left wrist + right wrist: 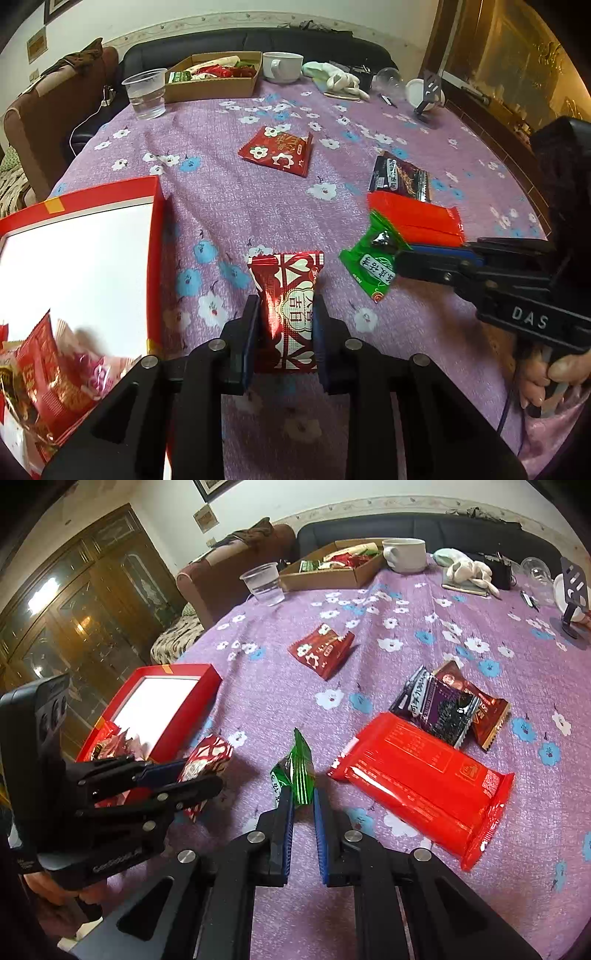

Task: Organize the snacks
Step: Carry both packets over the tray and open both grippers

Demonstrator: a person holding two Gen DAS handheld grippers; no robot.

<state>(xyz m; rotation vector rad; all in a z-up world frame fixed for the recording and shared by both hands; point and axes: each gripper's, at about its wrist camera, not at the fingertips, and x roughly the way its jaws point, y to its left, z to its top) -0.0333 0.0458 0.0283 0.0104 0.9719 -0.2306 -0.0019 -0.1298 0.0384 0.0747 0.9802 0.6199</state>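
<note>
Left gripper (286, 317) clamps the red-and-white foil snack packet (290, 295) just right of the red-rimmed box (157, 236); right gripper (303, 801) pinches the green foil sachet (299, 771), farther right.

Purple tablecloth (229, 206) w/ white-blue flowers; red box (157, 236); green packet (295, 771).

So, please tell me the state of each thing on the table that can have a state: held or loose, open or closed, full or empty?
left gripper: shut on the red-and-white snack
right gripper: shut on the green packet
red box: open, some snacks inside
big red packet: lying loose, sealed
plastic cup: upright, partly filled with water
cardboard tray: open, holding snacks
</note>
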